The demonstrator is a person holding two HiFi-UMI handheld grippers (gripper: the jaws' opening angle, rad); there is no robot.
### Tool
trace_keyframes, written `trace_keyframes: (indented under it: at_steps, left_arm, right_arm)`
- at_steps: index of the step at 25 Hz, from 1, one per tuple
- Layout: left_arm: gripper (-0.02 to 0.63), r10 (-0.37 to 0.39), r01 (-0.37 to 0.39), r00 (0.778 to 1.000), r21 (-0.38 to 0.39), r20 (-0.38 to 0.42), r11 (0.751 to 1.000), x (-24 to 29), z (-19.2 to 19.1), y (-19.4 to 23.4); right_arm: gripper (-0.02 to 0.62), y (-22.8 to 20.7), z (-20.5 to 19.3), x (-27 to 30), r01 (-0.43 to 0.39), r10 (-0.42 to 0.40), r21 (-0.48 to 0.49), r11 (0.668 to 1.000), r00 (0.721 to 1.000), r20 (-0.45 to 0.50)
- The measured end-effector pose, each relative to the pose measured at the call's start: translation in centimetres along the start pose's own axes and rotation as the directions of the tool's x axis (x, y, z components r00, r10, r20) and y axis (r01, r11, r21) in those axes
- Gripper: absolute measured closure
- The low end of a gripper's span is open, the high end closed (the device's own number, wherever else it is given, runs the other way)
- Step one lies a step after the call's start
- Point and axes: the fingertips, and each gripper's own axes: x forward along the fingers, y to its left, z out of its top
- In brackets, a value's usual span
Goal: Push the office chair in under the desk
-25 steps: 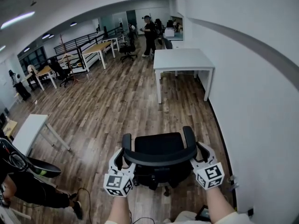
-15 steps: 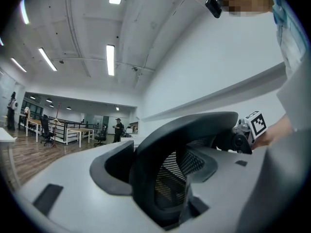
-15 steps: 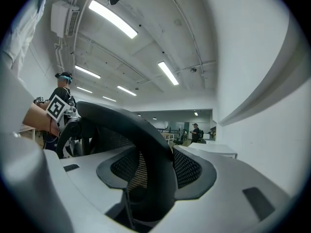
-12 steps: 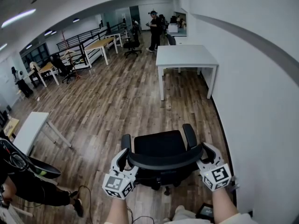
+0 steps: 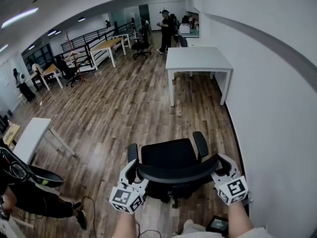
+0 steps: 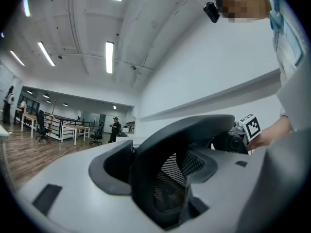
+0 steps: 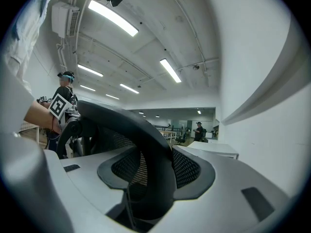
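The white desk (image 5: 198, 58) is standing well ahead along the wall (image 5: 277, 108), so an uneven shove could be swinging the office chair (image 5: 171, 155) off line into a desk leg or the wall. The chair is sitting just in front of the person, with its curved backrest rim spanning both grippers. The left gripper (image 5: 134, 175) is clamping the rim's left end, jaws wide. The right gripper (image 5: 219, 166), jaws just closing, is pinching the right end.

Room is bright. Long ceiling lights (image 6: 109, 57) glare white. Floor (image 5: 114, 103) shines a bit, shadows faint. All pics bend at edges; gripper views have black corners. Up close, chair back (image 6: 185, 126) looks fuzzy.
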Motion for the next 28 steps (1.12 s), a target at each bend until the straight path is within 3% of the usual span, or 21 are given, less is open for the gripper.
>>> trace_keyframes:
  at_steps: [12, 28]
  left_arm:
    - [0.336, -0.054, 0.054, 0.998, 0.007, -0.033, 0.999, 6.3, -0.4, -0.9]
    - [0.337, -0.106, 0.106, 0.994, -0.012, -0.003, 0.994, 16.4, -1.1, -1.1]
  right_arm:
    - [0.374, -5.2, -0.4, 0.6, 0.062, -0.062, -0.011, 0.998, 0.998, -0.019]
    - [0.374, -12.9, -1.8, 2.5, 0.158, -0.158, -0.01, 0.987, 0.987, -0.028]
